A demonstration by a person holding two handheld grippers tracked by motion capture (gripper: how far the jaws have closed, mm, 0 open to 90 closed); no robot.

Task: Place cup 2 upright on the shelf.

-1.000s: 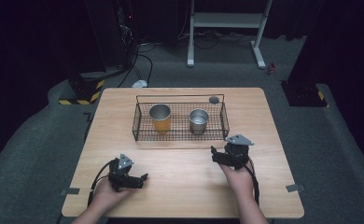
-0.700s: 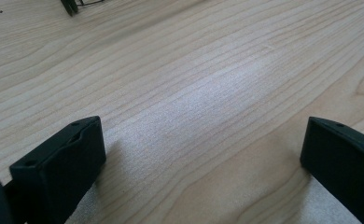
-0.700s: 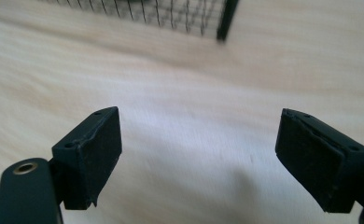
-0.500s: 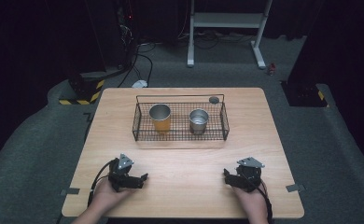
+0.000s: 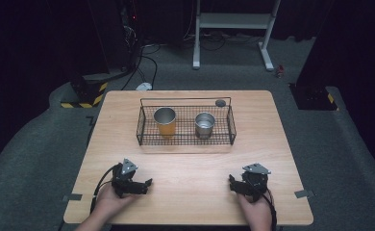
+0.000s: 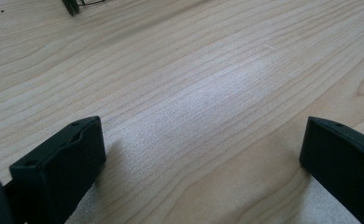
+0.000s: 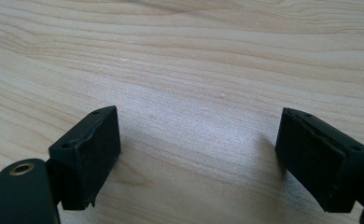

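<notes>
From the high view, the left gripper (image 5: 144,184) and right gripper (image 5: 232,184) rest low on the near part of the wooden table (image 5: 272,125) — well apart from the wire basket (image 5: 185,140), where an orange cup (image 5: 165,121) and a steel cup (image 5: 205,124) stand upright side by side. In the left gripper view the jaws gape over bare wood. The right gripper view shows the same — jaws spread wide, nothing between them
</notes>
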